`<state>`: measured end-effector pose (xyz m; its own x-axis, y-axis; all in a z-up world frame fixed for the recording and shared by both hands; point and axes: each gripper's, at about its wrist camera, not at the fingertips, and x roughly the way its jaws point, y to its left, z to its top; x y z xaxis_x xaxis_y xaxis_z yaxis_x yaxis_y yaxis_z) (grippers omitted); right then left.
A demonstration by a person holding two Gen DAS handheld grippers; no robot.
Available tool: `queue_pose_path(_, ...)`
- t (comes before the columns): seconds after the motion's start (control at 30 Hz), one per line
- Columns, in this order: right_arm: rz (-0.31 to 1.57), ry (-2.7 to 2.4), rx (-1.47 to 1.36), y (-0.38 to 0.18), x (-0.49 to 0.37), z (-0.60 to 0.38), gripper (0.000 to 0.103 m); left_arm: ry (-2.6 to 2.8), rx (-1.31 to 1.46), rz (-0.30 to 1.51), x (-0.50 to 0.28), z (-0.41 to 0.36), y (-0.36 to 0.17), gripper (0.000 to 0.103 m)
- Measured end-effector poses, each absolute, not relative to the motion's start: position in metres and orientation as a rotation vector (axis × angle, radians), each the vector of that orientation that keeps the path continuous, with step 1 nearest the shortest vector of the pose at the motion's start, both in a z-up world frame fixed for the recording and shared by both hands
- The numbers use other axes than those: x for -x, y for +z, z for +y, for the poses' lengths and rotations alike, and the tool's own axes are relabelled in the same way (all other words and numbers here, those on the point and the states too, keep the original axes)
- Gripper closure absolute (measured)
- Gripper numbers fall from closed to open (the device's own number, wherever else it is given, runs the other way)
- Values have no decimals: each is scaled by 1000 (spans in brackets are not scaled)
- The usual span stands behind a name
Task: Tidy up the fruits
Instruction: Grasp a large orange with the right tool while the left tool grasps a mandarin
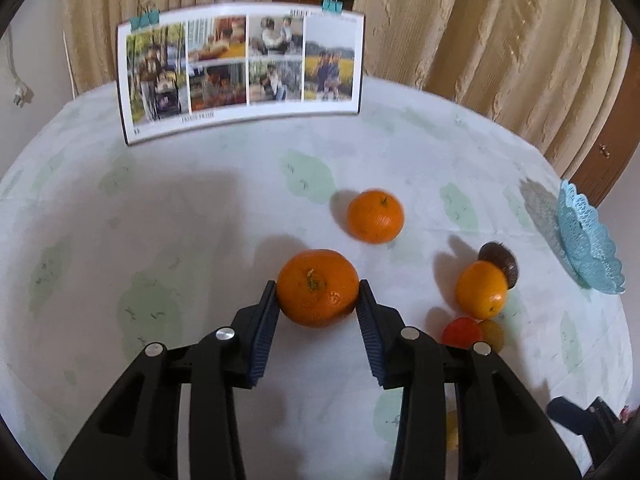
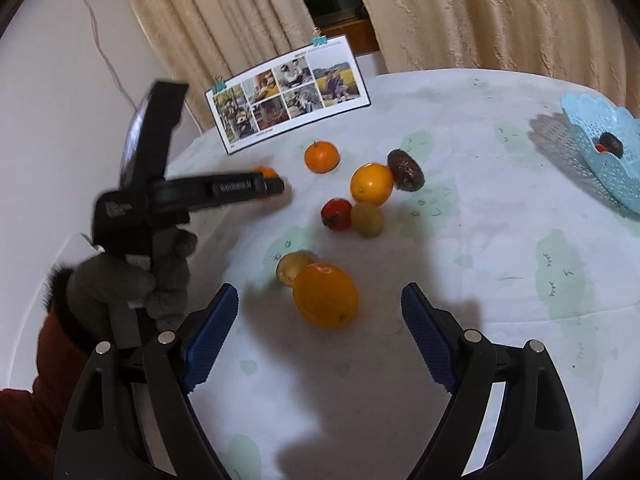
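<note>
In the left wrist view the left tongs (image 1: 318, 294) were closed on a mandarin (image 1: 318, 287), both blue pads touching its flanks at 9 and 3 o'clock, stem scar up; whether it had left the worktop (image 1: 160, 240) could not be told. The right tongs (image 2: 320, 308) stood wide open and empty, with a large orange (image 2: 326, 295) lying between the tips, nearer the left pad and touching neither; it looked slightly oval, long axis running from 11 to 5 o'clock, a small yellowish fruit (image 2: 292, 266) touching it at 11. Farther off sat a tight cluster of a red fruit (image 2: 336, 213), a greenish one (image 2: 367, 219), another orange (image 2: 372, 183) and a dark fruit (image 2: 405, 170). The blue lace basket (image 2: 592, 128) stood at 2 o'clock, well apart, probably the destination, and clearly closer to the right hand.
</note>
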<state>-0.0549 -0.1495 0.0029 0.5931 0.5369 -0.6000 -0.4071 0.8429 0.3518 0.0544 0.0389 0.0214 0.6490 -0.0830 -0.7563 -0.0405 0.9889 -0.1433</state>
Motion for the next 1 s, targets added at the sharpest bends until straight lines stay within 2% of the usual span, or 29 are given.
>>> queue_pose_path(0.1, 776, 545, -146, -1, 51, -142, 18, -16, 137, 823, -48, 37, 33, 63)
queue_pose_path(0.23, 802, 540, -99, -5, 42, -132, 28, -12, 115, 784, -42, 33, 42, 63)
queue_pose_path(0.33, 828, 543, -73, -9, 36, -126, 40, -19, 110, 774, -39, 32, 45, 63)
queue_pose_path(0.47, 855, 541, -57, -14, 31, -122, 61, -15, 116, 775, -38, 34, 44, 63)
queue_pose_path(1.0, 689, 300, -264, 32, 28, -236, 62, -3, 100, 763, -34, 26, 49, 63)
